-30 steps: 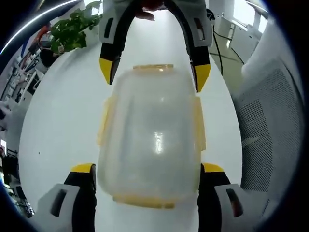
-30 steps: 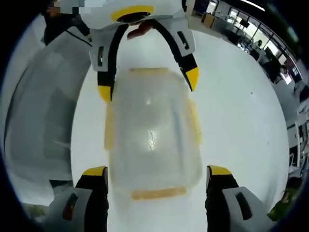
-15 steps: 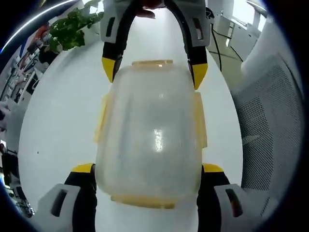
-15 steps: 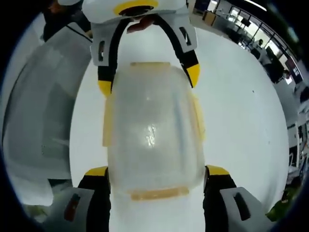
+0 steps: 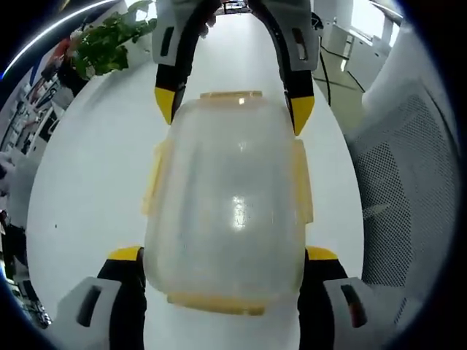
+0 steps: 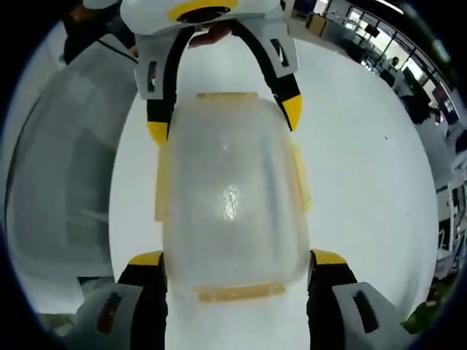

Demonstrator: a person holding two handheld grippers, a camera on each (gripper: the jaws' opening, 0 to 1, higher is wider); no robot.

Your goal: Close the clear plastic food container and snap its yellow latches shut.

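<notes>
Since the picture of a second ago, both grippers have drawn in on the clear plastic food container (image 5: 228,208), and since half a second ago almost nothing has shifted. Container: a rounded, frosted-clear oblong box, lid on, lying flat on a smooth white table (image 5: 87,175); a bright glare spot sits on the lid. Yellow latches (image 5: 217,302) run along all four edges; whether any is snapped down cannot be told. Left gripper (image 5: 222,255), left gripper view: black jaws with yellow tips, spread wide, one at each side of the container's near end; contact with the walls cannot be judged. Right gripper (image 6: 238,259), right gripper view: same build, jaws likewise spread to either side of its own near end. Each gripper faces the other across the container's length, and the opposite gripper's yellow tips flank the far end, as with the right gripper (image 5: 232,109) in the left gripper view. A grey mesh chair back (image 5: 408,189) stands beside the table; a leafy plant (image 5: 106,44) is at the far edge.
</notes>
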